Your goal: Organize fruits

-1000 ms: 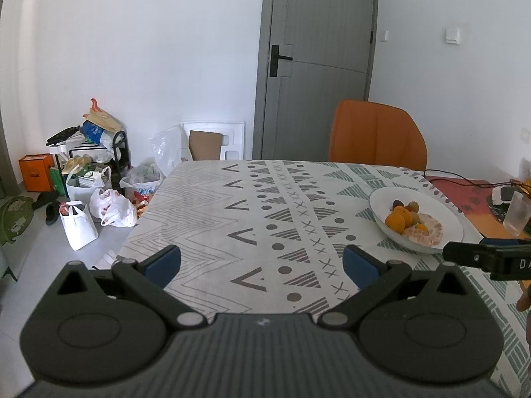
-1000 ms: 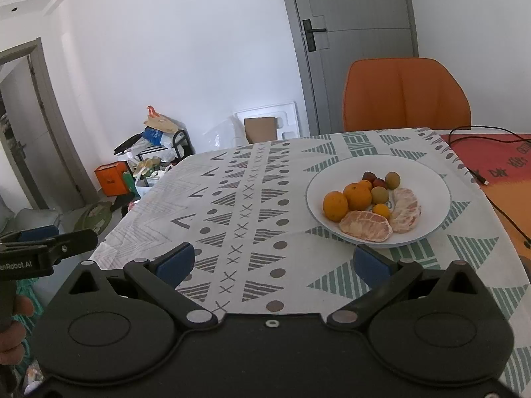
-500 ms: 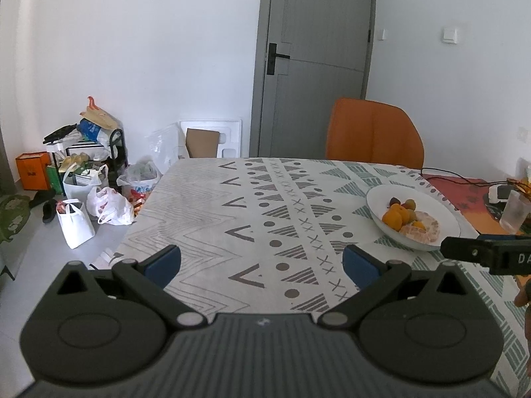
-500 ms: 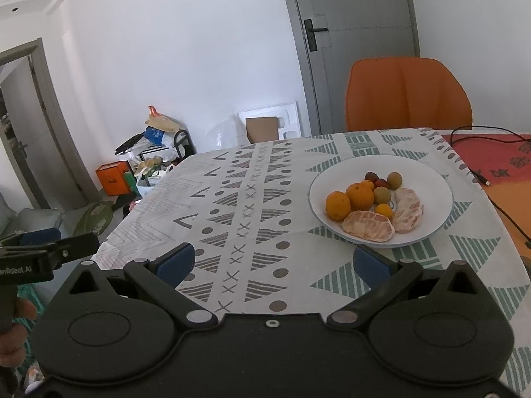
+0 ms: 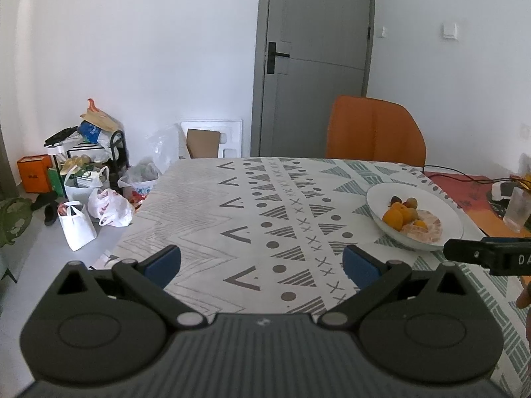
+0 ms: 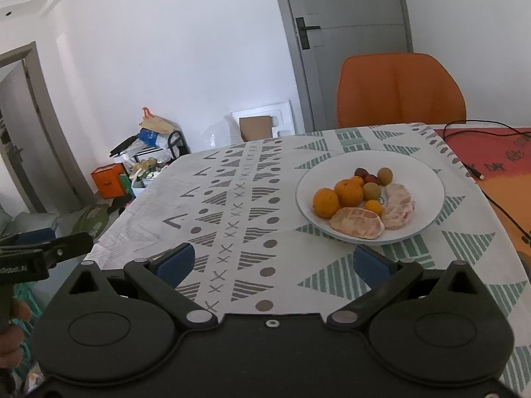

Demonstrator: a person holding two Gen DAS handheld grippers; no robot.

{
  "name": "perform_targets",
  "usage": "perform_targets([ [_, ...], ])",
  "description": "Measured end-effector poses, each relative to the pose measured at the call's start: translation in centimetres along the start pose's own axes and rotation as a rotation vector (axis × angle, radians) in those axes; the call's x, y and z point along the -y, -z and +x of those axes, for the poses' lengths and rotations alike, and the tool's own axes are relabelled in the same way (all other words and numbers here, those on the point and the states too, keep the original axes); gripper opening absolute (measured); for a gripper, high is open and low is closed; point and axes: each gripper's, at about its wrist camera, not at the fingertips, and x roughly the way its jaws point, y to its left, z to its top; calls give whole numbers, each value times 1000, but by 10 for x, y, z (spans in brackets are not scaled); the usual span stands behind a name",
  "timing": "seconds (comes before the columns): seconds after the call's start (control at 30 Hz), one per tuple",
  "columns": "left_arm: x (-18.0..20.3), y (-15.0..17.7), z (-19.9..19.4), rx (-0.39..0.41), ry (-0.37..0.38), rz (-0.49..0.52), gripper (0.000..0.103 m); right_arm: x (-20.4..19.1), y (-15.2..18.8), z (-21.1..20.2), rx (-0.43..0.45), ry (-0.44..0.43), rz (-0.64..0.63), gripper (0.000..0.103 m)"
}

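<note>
Right wrist view is showing the plate (image 6: 424,179) sitting on the patterned tablecloth (image 6: 232,205), holding the fruit: two oranges (image 6: 348,193) side by side at the plate's left, a smaller orange fruit (image 6: 373,207) beside them, two greenish round fruits (image 6: 371,191) behind it, a dark red one (image 6: 360,172) at the far side, and two peeled citrus halves (image 6: 357,223) lying along the plate's near and right parts. Nothing is sitting between the right gripper (image 6: 270,262) fingers, which are spread wide and hovering over the cloth just short of the plate's near rim. An orange chair (image 6: 400,89) is standing past the plate at the table's far edge, with a grey door (image 6: 345,33) behind it. A black cable (image 6: 478,126) is trailing across the red mat (image 6: 497,156) to the right of the plate.

Left wrist view is showing the left gripper (image 5: 262,262) also gaping and empty, hovering over the cloth well left of the plate (image 5: 444,209). Bags (image 5: 109,202) and a rack are cluttering the floor far left of the plate
</note>
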Motion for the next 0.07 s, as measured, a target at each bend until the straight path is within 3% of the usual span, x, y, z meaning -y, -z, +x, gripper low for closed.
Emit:
perform_targets([
  [0.07, 2, -1, 4, -12, 2, 3, 103, 3, 0, 0, 4, 3, 7, 103],
])
